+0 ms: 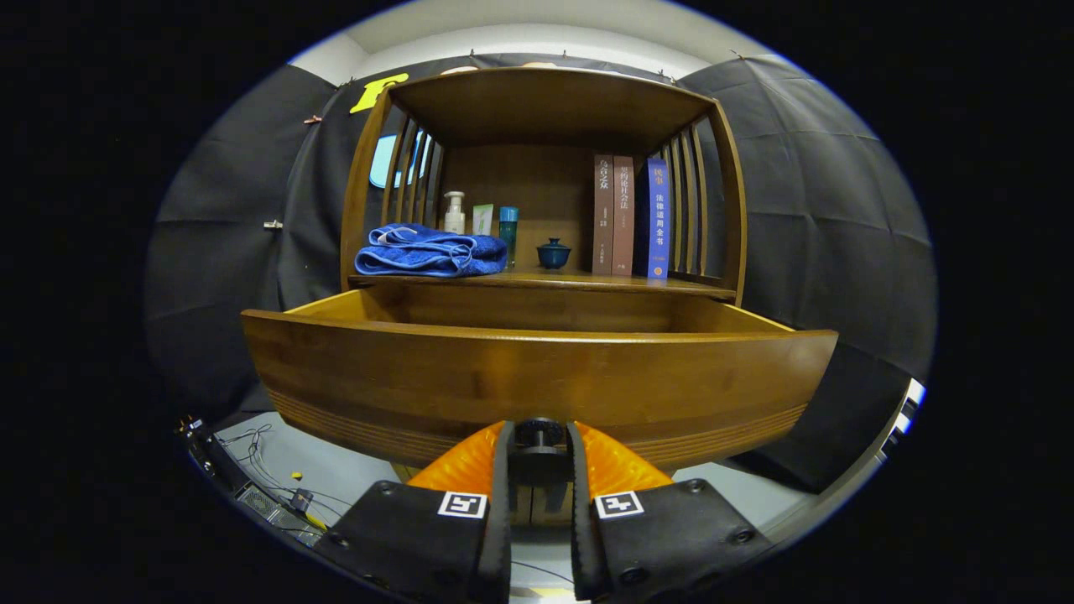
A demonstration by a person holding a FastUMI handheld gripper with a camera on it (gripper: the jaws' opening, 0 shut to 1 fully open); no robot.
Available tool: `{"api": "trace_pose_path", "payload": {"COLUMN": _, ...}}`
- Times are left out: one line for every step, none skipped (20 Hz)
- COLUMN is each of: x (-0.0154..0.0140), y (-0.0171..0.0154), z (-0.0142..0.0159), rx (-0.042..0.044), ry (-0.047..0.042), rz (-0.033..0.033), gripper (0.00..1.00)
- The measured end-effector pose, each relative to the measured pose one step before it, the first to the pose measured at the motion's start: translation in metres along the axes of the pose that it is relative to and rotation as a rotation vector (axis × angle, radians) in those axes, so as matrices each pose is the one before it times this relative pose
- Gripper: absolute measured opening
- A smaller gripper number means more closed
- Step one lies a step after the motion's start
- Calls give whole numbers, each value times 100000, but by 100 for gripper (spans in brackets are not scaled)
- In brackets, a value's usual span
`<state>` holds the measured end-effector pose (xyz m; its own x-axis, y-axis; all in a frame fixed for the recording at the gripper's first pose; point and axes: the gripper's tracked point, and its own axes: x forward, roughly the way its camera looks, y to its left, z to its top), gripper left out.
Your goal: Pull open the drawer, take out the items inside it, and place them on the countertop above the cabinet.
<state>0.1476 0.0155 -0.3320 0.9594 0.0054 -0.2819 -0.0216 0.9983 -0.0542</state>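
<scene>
A: Status of tool (539, 457)?

B: Clamped on the drawer knob (539, 433), both fingers pressing its sides, at 6 o'clock below the drawer front (537, 377).

A: Step in hand?

B: Pull-open step, judged near complete. Drawer (537, 315) extended well out from the cabinet (545, 101), interior cavity exposed beneath the desk (579, 283).

A: Next move?

B: Release of the knob, lift toward 12 o'clock over the front panel, then descent into the cavity to reach the items. Clearance needed over the front edge; risk of striking it if raised too little.

A: Location of items?

B: Cannot tell. Drawer floor hidden behind the tall front panel; rear inner wall alone visible, no contents discernible.

A: Desk condition?

B: Partly occupied. Blue towel (430, 252) at 10 o'clock, bottles (455, 213) behind it, small lidded cup (554, 252) at centre, books (629, 216) upright at 2 o'clock. Free strip along the front edge, between towel and books, judged usable for placement.
</scene>
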Motion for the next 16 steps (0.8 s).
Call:
{"api": "trace_pose_path", "payload": {"x": -33, "y": 51, "z": 109, "rx": 905, "ry": -112, "rz": -75, "gripper": 32}}
{"api": "trace_pose_path", "payload": {"x": -41, "y": 48, "z": -38, "rx": 395, "ry": -99, "rz": -215, "gripper": 32}}
{"api": "trace_pose_path", "payload": {"x": 32, "y": -43, "z": 34, "rx": -146, "ry": 281, "rz": -261, "gripper": 41}}
{"api": "trace_pose_path", "payload": {"x": 39, "y": -31, "z": -149, "rx": -367, "ry": 889, "rz": -663, "gripper": 49}}
{"api": "trace_pose_path", "payload": {"x": -123, "y": 161, "z": -60, "rx": -535, "ry": 1528, "rz": 496, "gripper": 58}}
{"api": "trace_pose_path", "payload": {"x": -109, "y": 366, "z": 440, "rx": -62, "ry": -288, "rz": 1209, "gripper": 66}}
{"api": "trace_pose_path", "payload": {"x": -395, "y": 486, "z": 566, "rx": 76, "ry": -340, "rz": 1378, "gripper": 74}}
{"api": "trace_pose_path", "payload": {"x": -1028, "y": 85, "z": 836, "rx": -612, "ry": -702, "rz": 873, "gripper": 83}}
{"api": "trace_pose_path", "payload": {"x": 338, "y": -193, "z": 348, "rx": -1241, "ry": 237, "rz": -929, "gripper": 91}}
{"api": "trace_pose_path", "payload": {"x": -1127, "y": -271, "z": 632, "rx": -802, "ry": 147, "rz": -268, "gripper": 99}}
{"api": "trace_pose_path", "payload": {"x": -694, "y": -83, "z": 654, "rx": -288, "ry": 417, "rz": -407, "gripper": 99}}
{"api": "trace_pose_path", "payload": {"x": -569, "y": -236, "z": 661, "rx": -63, "ry": 553, "rz": -801, "gripper": 99}}
{"api": "trace_pose_path", "payload": {"x": -443, "y": -318, "z": 744, "rx": 538, "ry": 992, "rz": -1218, "gripper": 99}}
{"api": "trace_pose_path", "payload": {"x": -425, "y": -247, "z": 483, "rx": 1289, "ry": 2215, "rz": -1052, "gripper": 98}}
{"api": "trace_pose_path", "payload": {"x": -285, "y": -382, "z": 729, "rx": 834, "ry": 1632, "rz": -1628, "gripper": 98}}
{"api": "trace_pose_path", "payload": {"x": -225, "y": -359, "z": 872, "rx": -391, "ry": 1626, "rz": -1975, "gripper": 99}}
